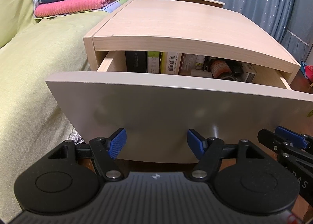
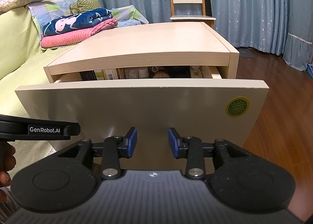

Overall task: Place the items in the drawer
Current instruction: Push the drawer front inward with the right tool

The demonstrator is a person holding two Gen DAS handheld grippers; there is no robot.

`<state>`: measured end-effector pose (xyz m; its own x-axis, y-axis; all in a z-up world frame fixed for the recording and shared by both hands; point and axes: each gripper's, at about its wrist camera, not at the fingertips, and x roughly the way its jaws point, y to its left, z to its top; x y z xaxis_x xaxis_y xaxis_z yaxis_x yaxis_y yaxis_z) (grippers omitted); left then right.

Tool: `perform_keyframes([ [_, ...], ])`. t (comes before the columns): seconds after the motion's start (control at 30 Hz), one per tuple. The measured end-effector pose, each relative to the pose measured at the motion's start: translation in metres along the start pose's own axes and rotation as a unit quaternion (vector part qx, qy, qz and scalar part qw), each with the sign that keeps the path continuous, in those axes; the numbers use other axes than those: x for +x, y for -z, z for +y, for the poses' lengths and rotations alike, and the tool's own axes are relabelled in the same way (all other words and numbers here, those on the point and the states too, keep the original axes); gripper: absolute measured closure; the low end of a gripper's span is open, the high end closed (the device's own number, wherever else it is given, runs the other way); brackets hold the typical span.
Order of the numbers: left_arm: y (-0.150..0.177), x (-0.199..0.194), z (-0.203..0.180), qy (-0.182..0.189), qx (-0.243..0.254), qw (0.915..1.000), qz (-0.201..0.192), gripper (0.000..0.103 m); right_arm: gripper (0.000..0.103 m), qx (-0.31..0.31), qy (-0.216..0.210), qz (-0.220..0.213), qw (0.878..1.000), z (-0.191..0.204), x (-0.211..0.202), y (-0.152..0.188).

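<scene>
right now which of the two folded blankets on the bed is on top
The navy blanket with the pink cartoon print is on top; the plain pink ribbed blanket lies flat beneath it on the bed.

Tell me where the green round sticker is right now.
In the right wrist view, the green round sticker sits on the drawer front, near its upper right corner, above and right of the right gripper.

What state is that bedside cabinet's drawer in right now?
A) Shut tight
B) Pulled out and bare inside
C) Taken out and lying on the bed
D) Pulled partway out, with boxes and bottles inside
D: the drawer sits forward of the cabinet, and through the gap above its front panel boxes and a bottle show inside.
</scene>
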<state>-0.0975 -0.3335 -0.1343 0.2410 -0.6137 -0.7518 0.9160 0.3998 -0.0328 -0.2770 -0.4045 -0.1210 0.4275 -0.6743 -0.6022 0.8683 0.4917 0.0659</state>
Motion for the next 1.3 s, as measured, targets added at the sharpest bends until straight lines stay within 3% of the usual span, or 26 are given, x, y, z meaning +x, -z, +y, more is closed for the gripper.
perform_keyframes([
  [1.3,-0.0084,0.0093,-0.0027,-0.016,0.002,0.9999,0.002,0.032,0.069,0.006,0.008,-0.012,1.0,-0.0002,0.0056,-0.0079],
])
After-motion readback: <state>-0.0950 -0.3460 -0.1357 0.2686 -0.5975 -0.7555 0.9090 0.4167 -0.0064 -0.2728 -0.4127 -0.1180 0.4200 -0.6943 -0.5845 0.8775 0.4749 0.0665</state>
